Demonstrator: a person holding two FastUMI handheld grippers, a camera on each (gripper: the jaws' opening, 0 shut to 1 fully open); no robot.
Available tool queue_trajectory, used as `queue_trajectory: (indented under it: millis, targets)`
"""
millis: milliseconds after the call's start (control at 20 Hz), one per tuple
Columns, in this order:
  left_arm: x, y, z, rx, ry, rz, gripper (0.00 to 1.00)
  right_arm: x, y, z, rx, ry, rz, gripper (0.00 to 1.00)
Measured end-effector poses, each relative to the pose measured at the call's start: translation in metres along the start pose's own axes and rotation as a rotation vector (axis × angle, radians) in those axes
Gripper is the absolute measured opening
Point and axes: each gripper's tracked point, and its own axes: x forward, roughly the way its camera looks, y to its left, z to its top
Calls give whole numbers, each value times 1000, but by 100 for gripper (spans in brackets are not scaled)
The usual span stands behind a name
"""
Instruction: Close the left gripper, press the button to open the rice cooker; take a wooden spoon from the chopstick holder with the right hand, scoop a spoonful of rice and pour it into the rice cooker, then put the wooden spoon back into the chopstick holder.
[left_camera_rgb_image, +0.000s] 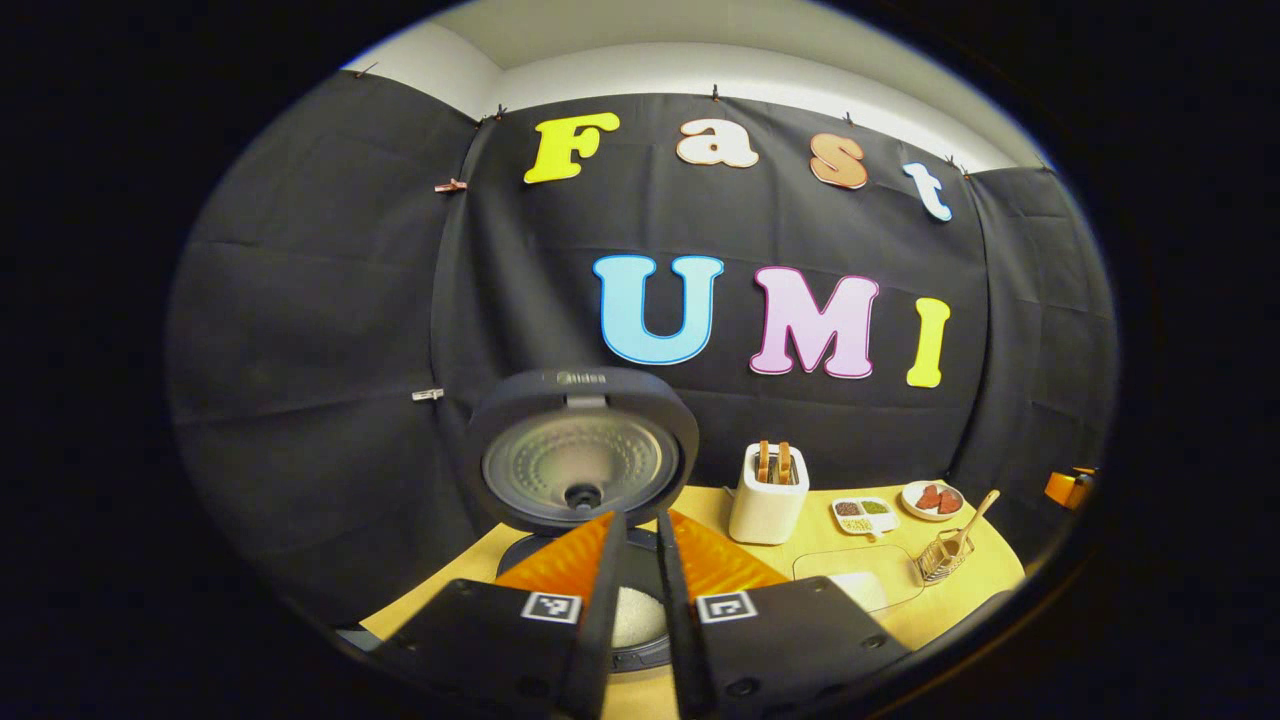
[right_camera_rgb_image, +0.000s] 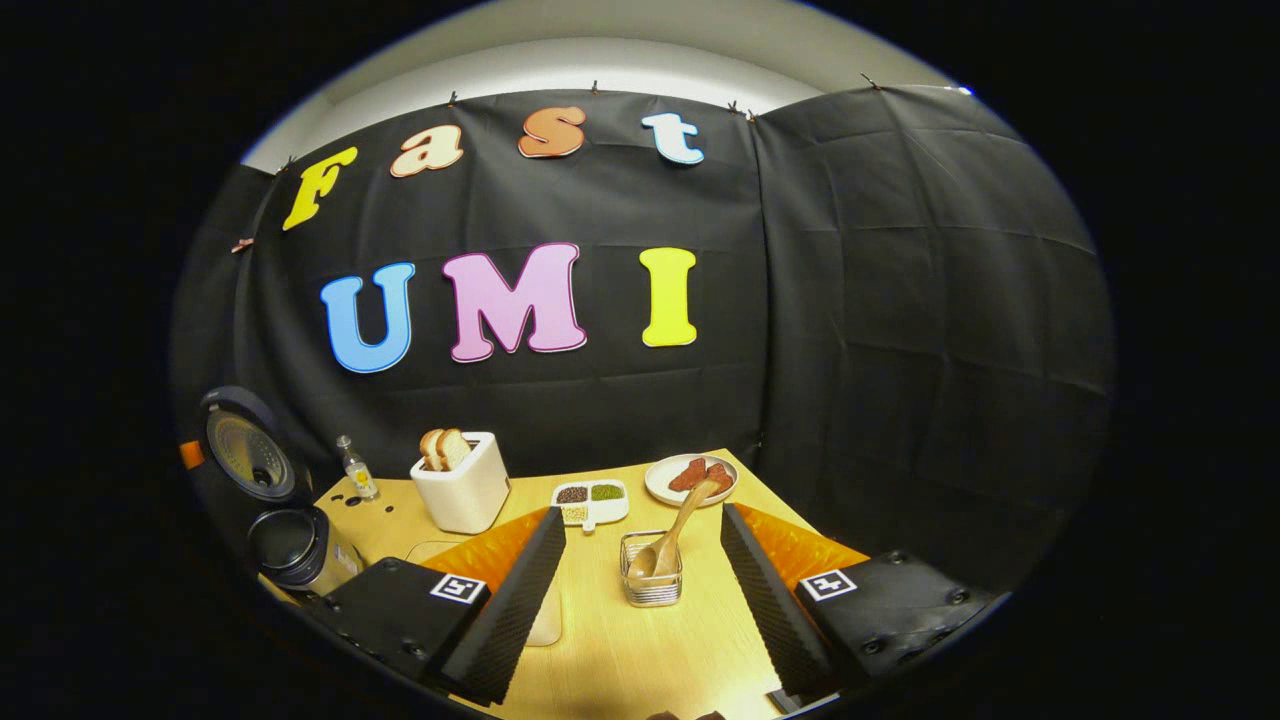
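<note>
Looking along the left gripper (left_camera_rgb_image: 641, 560) first: fingers nearly together with just a thin slit between them, gripping nothing, hanging right above the rice cooker (left_camera_rgb_image: 600, 590), whose lid (left_camera_rgb_image: 582, 450) is standing wide open and upright, with white rice (left_camera_rgb_image: 638, 615) peeking through the slit in the pot below. Sitting a bit further right on the yellow tabletop (left_camera_rgb_image: 890, 590): a clear container (left_camera_rgb_image: 860, 580) with something white in it, then the wire chopstick holder (left_camera_rgb_image: 940, 558) with the wooden spoon (left_camera_rgb_image: 968, 525) leaning out of it. Beyond those, a white toaster (left_camera_rgb_image: 768, 495) with bread in the slots, a small divided dish (left_camera_rgb_image: 865, 515) of grains and a plate (left_camera_rgb_image: 932, 499) with reddish pieces. Switching to the right gripper view: right gripper (right_camera_rgb_image: 643, 575) spread wide, holding nothing, hovering over the tabletop with the chopstick holder (right_camera_rgb_image: 651, 582) sitting between its fingers but clear of both, spoon (right_camera_rgb_image: 668, 545) resting bowl-down inside, handle tilting back toward the plate (right_camera_rgb_image: 690, 478). Way off to the left, the open cooker (right_camera_rgb_image: 290, 545), a little bottle (right_camera_rgb_image: 356, 468) near it, and the toaster (right_camera_rgb_image: 460, 490) against the black wall.
</note>
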Motion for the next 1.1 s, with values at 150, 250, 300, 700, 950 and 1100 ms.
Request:
queue_trajectory:
  millis: [150, 250, 300, 700, 950, 1100]
  targets:
    - [-8, -10, -6, -50, 22, 36, 68, 29, -16, -11, 41, 53, -5, 96]
    - [-9, -19, -13, -67, 37, 58, 98, 50, -26, -18, 55, 82, -12, 97]
    - [-12, -22, -17, -60, 47, 77, 98, 61, -30, -22, 58, 96, -12, 97]
    - [-20, -58, -41, -13, 134, 161, 95, 154, -56, -79, 156, 290, 7, 99]
    - [-25, -81, -67, -16, 213, 195, 96, 203, -69, -117, 272, 395, -14, 99]
    - [-26, -92, -82, -8, 256, 214, 95, 231, -69, -139, 333, 439, -16, 98]
